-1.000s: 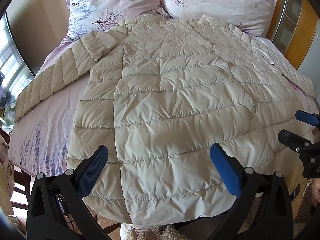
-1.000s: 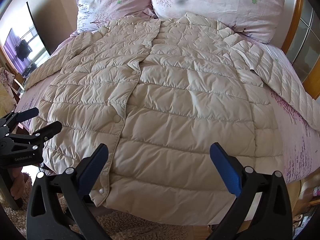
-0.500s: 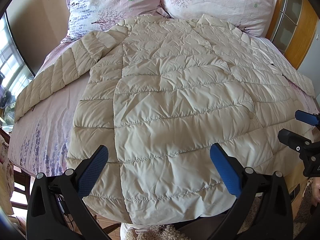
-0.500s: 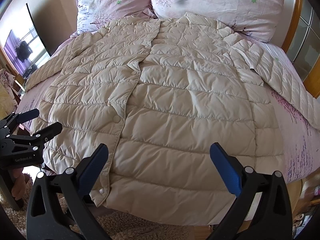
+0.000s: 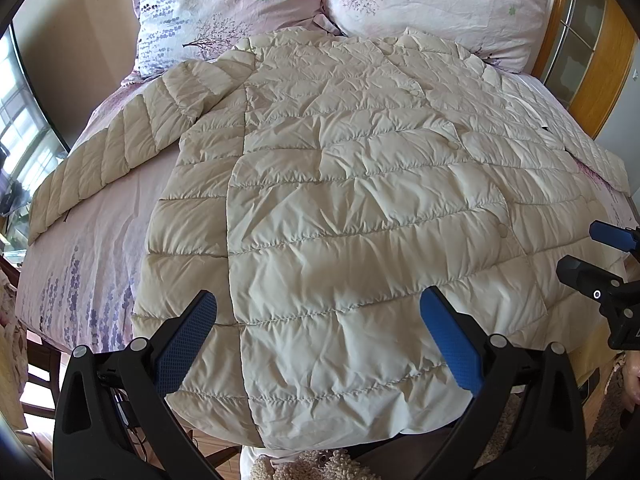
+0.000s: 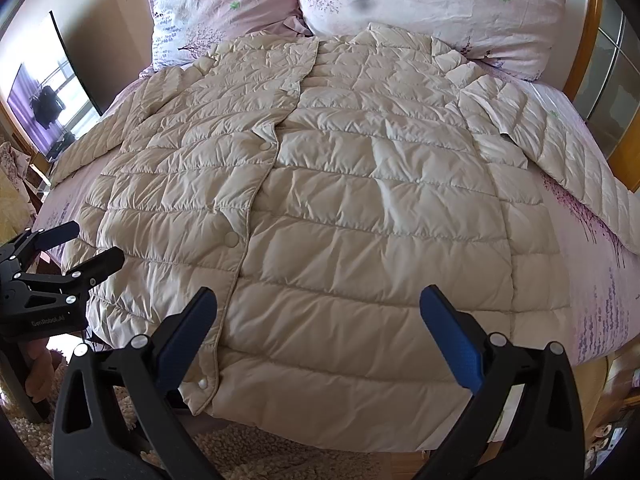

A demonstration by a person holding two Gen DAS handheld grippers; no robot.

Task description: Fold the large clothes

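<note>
A large cream quilted puffer coat [image 5: 340, 208] lies flat and buttoned on the bed, collar toward the pillows, hem at the near edge; it also shows in the right wrist view [image 6: 352, 208]. One sleeve [image 5: 120, 156] spreads out to the left, the other sleeve [image 6: 560, 160] to the right. My left gripper [image 5: 320, 336] is open and empty above the hem's left part. My right gripper [image 6: 320, 336] is open and empty above the hem's right part. Each gripper shows at the edge of the other's view, the right one [image 5: 600, 256] and the left one [image 6: 76, 244].
The bed has a pink flowered sheet [image 5: 92, 240] and two pillows [image 5: 432, 4] at the head. A wooden headboard frame [image 5: 600, 68] stands at the right. A fluffy rug [image 6: 256, 456] lies on the floor below the bed's near edge.
</note>
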